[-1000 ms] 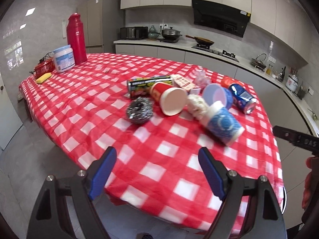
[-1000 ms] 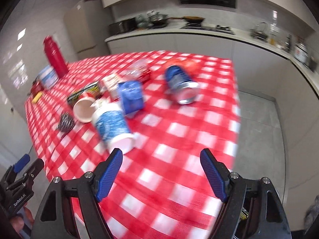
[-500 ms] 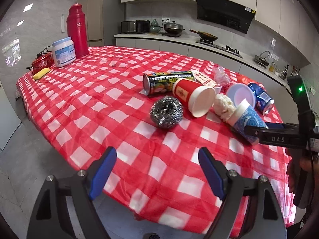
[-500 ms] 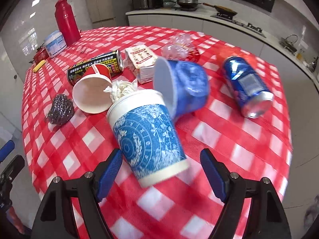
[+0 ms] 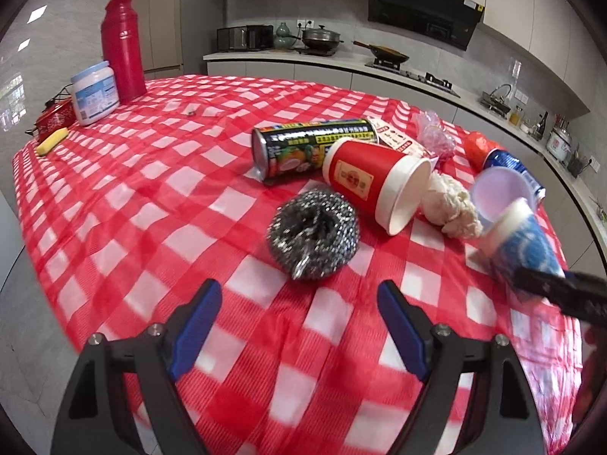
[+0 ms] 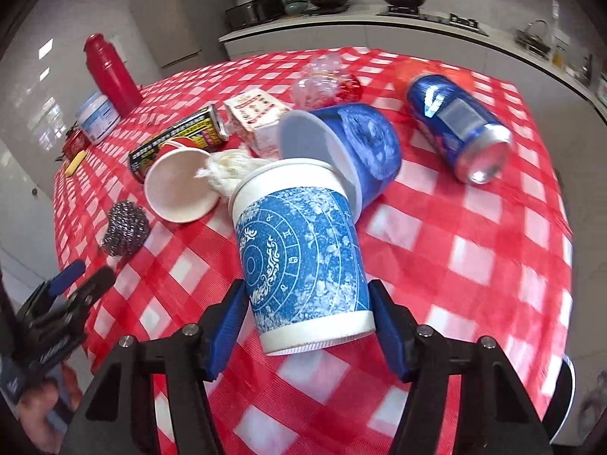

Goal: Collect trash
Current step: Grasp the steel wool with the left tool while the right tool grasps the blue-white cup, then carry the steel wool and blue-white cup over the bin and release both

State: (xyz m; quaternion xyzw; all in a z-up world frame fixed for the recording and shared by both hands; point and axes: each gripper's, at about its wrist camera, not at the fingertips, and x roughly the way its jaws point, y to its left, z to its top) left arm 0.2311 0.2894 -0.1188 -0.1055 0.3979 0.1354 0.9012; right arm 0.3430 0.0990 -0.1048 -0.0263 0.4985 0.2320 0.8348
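Note:
A blue patterned paper cup (image 6: 299, 250) lies on its side on the red-checked tablecloth (image 6: 474, 265). My right gripper (image 6: 305, 292) is closing on it, and both blue pads touch its sides near the base. In the left wrist view the same cup (image 5: 525, 246) shows at the right with a black finger (image 5: 561, 292) across it. My left gripper (image 5: 297, 295) stands open above the near table edge, nothing between its fingers. A steel scourer (image 5: 315, 235) lies just ahead of it. Behind are a red paper cup (image 5: 371, 185), a black drink can (image 5: 307, 144) and a crumpled tissue (image 5: 451, 208).
A blue bowl-shaped cup (image 6: 360, 151), a blue can (image 6: 455, 125), a small carton (image 6: 258, 117) and crumpled plastic (image 6: 322, 79) lie beyond the held cup. At the far left stand a red flask (image 5: 121, 45) and a white tub (image 5: 95, 91). A kitchen counter (image 5: 341, 64) runs behind.
Both grippers moved forward and down toward the table. The right jaws narrowed from wide apart onto the blue patterned cup. The scourer now looms closer before the left gripper.

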